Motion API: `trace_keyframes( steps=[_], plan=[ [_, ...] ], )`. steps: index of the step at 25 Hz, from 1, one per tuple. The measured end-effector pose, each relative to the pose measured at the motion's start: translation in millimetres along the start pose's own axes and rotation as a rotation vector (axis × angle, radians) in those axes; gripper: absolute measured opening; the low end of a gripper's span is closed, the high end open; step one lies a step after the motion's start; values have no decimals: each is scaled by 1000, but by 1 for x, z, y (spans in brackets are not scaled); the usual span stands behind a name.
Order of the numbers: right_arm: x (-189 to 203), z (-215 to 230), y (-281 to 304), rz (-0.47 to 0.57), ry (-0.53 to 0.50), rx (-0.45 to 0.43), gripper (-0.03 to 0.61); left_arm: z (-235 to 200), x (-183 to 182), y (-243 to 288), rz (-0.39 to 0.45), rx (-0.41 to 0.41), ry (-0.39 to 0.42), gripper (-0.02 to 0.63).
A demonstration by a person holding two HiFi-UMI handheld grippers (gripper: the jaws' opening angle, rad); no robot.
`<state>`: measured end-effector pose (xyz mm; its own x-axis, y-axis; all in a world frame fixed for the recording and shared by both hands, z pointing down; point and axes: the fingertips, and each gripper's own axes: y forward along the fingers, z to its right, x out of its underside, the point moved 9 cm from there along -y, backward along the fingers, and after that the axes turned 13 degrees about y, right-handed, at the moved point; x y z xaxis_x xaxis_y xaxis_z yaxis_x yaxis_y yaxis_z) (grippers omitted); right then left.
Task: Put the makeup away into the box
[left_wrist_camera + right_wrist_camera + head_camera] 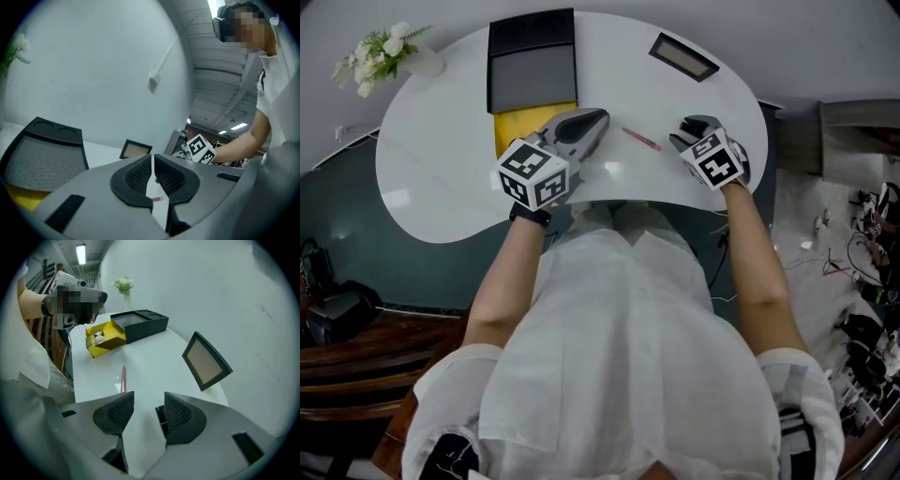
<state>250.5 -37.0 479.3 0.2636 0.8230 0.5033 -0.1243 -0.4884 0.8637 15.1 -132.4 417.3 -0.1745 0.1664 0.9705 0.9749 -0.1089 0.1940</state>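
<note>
My right tool (144,416) is spread, a dark tube (161,418) by one jaw. An off-centre pinch could flick it off the table (154,366). My left tool (153,176) is pressed together, empty.

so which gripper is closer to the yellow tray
left. the left gripper is just beside the yellow tray, at its right edge. the right gripper is well off to the right, on the far side of the pink pencil.

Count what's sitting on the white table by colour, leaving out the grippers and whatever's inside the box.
Black: 3 (box lid, framed panel, small tube)
Yellow: 1 (open box)
Pink: 1 (pencil)
White: 1 (flower bunch)
Total: 6
</note>
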Motion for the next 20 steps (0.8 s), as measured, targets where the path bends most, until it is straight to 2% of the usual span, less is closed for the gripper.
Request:
trace_keyframes(
  steps=[8,15,20],
  plan=[
    [24,31,7,-65,-54,8,189,7,-2,32,-12,15,-11,20],
    [37,42,21,-127,-89,-13,163,7,-1,43,-17,-1,-26,20],
    [38,45,33,-167,-153,-26,150,5,2,45,-19,-19,-38,20]
  ],
)
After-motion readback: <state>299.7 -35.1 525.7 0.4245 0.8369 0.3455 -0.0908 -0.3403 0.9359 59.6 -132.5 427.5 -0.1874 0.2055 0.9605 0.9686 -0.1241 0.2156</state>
